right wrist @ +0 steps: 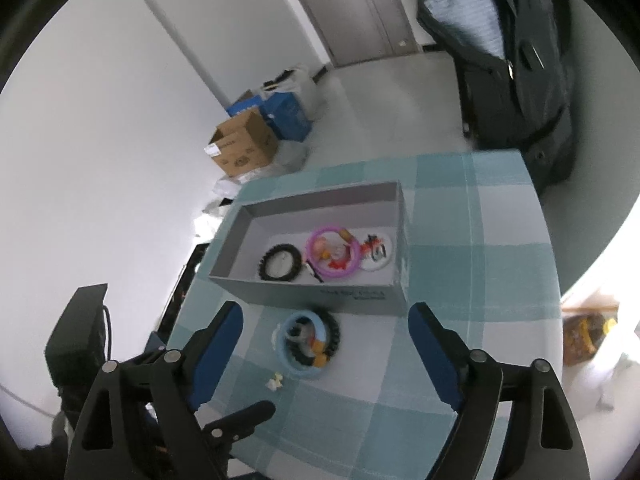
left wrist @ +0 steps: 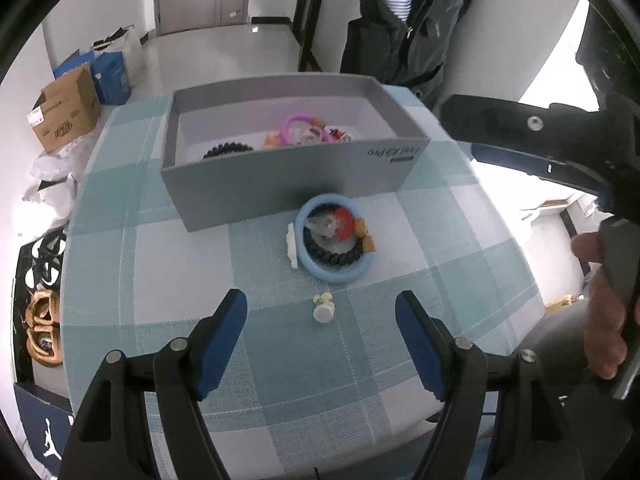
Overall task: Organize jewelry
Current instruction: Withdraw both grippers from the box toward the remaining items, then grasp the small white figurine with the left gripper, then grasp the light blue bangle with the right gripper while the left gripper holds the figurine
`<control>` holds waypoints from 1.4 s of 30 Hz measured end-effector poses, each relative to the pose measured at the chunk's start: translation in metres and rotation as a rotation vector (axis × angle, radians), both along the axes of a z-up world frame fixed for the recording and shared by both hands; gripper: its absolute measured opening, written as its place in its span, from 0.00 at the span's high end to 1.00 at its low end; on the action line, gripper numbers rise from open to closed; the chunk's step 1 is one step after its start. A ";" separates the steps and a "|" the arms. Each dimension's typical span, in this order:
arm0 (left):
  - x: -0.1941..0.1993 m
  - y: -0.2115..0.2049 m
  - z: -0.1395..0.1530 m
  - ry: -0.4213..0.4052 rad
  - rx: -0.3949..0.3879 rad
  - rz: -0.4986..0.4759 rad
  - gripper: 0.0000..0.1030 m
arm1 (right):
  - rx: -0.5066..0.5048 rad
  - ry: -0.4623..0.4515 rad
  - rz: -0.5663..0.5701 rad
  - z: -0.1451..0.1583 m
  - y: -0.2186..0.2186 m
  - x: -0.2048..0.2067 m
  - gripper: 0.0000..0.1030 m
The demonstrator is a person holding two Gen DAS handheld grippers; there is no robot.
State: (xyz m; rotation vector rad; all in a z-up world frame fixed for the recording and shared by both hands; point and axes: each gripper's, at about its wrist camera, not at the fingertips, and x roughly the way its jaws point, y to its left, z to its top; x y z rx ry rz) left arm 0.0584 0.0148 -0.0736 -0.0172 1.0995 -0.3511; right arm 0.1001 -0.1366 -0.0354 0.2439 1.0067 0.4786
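Note:
A grey box (left wrist: 288, 184) (right wrist: 304, 294) stands on the checked tablecloth and holds a pink ring (right wrist: 333, 256) (left wrist: 294, 128), a black bead bracelet (right wrist: 280, 267) (left wrist: 228, 150) and small charms. Just in front of it lies a blue ring (left wrist: 332, 240) (right wrist: 298, 350) with a black bead bracelet (left wrist: 340, 254) (right wrist: 330, 336) and small red and orange pieces across it. A small white and yellow charm (left wrist: 323, 307) (right wrist: 276, 381) lies nearer. My left gripper (left wrist: 320, 316) hangs open right over that charm, nothing between its pads. My right gripper (right wrist: 324, 332) is open above the blue ring, empty.
The table's tablecloth (left wrist: 180, 264) (right wrist: 472, 264) ends at a rounded edge on the left. Cardboard and blue boxes (left wrist: 66, 108) (right wrist: 246, 148) sit on the floor beyond. A dark jacket (left wrist: 408, 20) (right wrist: 516, 60) hangs at the back right. A hand (left wrist: 604, 320) holds the other gripper at the right.

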 end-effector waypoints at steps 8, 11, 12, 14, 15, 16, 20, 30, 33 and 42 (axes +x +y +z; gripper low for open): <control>0.003 -0.001 -0.012 0.078 -0.034 -0.021 0.30 | -0.017 0.044 -0.044 -0.010 -0.015 0.003 0.17; 0.005 -0.002 -0.014 0.083 -0.002 -0.014 0.35 | -0.017 0.042 -0.047 -0.009 -0.017 0.003 0.17; 0.006 -0.002 -0.016 0.092 0.000 -0.018 0.49 | -0.018 0.042 -0.047 -0.009 -0.016 0.002 0.17; 0.006 -0.004 -0.016 0.081 0.019 -0.020 0.60 | -0.018 0.042 -0.045 -0.009 -0.016 0.002 0.17; 0.006 -0.006 -0.017 0.084 0.026 -0.029 0.64 | -0.019 0.042 -0.043 -0.009 -0.016 0.002 0.17; 0.006 -0.007 -0.016 0.080 0.036 -0.038 0.66 | -0.022 0.042 -0.042 -0.009 -0.016 0.002 0.17; 0.004 -0.013 -0.016 0.071 0.098 -0.072 0.85 | -0.029 0.046 -0.050 -0.011 -0.018 0.003 0.17; 0.005 0.004 -0.006 0.085 0.035 -0.048 0.93 | -0.010 0.095 -0.035 -0.023 -0.016 0.004 0.17; 0.004 0.011 0.002 0.069 0.025 -0.032 0.93 | -0.003 0.117 -0.014 -0.029 -0.011 0.003 0.18; 0.007 0.048 0.026 0.033 -0.060 0.075 0.93 | -0.010 0.198 0.059 -0.053 0.017 -0.005 0.40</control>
